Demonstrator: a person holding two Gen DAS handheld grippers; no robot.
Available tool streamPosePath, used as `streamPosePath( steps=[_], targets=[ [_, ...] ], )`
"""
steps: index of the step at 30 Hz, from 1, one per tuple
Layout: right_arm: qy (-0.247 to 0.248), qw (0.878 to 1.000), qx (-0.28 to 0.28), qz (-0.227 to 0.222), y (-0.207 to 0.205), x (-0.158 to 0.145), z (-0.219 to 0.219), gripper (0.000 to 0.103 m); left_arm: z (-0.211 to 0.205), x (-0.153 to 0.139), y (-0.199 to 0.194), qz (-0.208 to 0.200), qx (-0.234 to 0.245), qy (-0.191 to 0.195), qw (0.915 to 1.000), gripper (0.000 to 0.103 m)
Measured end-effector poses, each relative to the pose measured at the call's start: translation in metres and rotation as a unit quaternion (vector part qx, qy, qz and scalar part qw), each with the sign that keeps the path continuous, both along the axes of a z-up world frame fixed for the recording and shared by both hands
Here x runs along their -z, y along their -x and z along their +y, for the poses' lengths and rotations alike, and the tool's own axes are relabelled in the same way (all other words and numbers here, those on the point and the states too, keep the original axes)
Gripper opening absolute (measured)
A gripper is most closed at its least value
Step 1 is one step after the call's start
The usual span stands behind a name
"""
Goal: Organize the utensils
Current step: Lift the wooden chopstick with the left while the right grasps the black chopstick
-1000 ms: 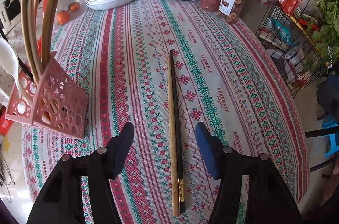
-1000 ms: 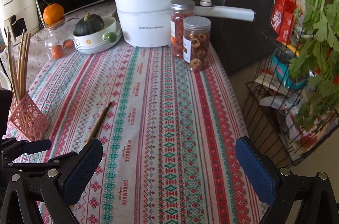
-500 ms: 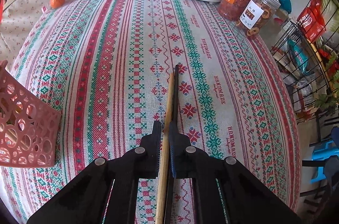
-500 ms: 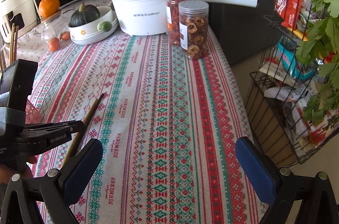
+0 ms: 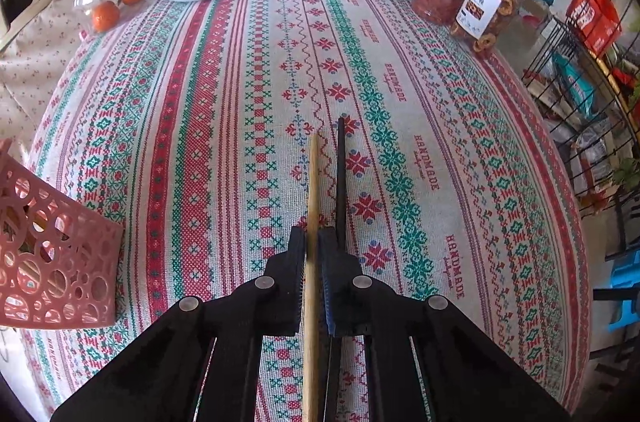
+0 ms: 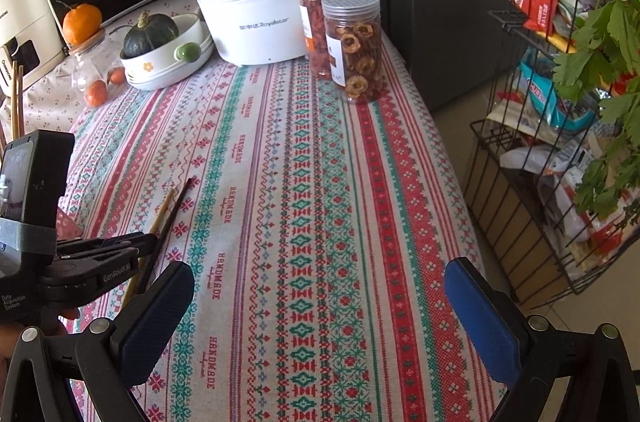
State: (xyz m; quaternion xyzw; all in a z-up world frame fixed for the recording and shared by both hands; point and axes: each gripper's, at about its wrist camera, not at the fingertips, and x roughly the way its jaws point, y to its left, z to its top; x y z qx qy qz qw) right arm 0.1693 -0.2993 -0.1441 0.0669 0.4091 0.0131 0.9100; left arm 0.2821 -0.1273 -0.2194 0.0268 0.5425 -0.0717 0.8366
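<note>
1. Wooden, the pale chopstick [image 5: 312, 190] is lying on the cloth [image 5: 208, 126], just right of the rack [image 5: 56, 262], and the left gripper [image 5: 313, 242] is clamping it between closed pads, probably so it can be lifted alone.
2. Its black mate [image 5: 341, 174] is lying touching or just beside the pale one, on the side away from the rack; I judge it is lying outside the grip, though the right pad is hiding its lower part.
3. The rack is standing at the cloth's near-left edge, already holding chopsticks [image 6: 16, 98], so it is likely the destination.
4. The right gripper [image 6: 316, 322] is hovering well right of the rack, its fingers spread wide with nothing between them, seemingly waiting.
5. Far from the rack, the white pot [image 6: 256, 10] is reading "Royalstar".
6. The cloth is repeating "HANDMADE" along its stripes.
7. The left gripper's arm is showing "GenRobot.AI" and "Data Acquisition System".
8. The jars' [image 6: 354, 46] labels are too small to read.
</note>
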Motion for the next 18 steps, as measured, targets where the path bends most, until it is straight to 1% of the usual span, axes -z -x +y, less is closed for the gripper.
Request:
streamPosePath(
  steps=[1, 2, 5, 7, 12, 16, 18],
  targets=[
    [0.001, 1.000, 0.000, 0.001, 0.000, 0.000, 0.000, 0.103, -0.001, 0.000, 0.001, 0.000, 0.005, -0.007, 1.0000, 0.010],
    [0.002, 1.000, 0.001, 0.002, -0.001, 0.000, 0.001, 0.103, -0.002, -0.001, 0.003, 0.001, 0.008, -0.008, 0.9999, 0.007],
    [0.003, 1.000, 0.004, 0.006, -0.003, 0.002, 0.002, 0.103, 0.000, -0.002, 0.009, 0.008, 0.011, 0.008, 0.9999, 0.006],
    [0.003, 1.000, 0.007, 0.008, -0.003, 0.002, 0.002, 0.103, -0.001, -0.009, 0.018, -0.002, 0.022, 0.015, 0.9996, 0.006],
    [-0.009, 1.000, 0.013, 0.015, -0.008, 0.003, 0.003, 0.103, 0.001, -0.044, 0.045, -0.035, 0.052, 0.041, 0.9972, 0.006],
    [-0.038, 0.999, 0.019, 0.034, -0.016, 0.009, 0.007, 0.103, 0.012, -0.072, 0.071, -0.067, 0.076, 0.047, 0.9937, 0.006],
    [-0.051, 0.998, 0.021, 0.044, -0.020, 0.013, 0.011, 0.103, 0.022, -0.085, 0.084, -0.082, 0.080, 0.054, 0.9919, 0.006]
  ],
)
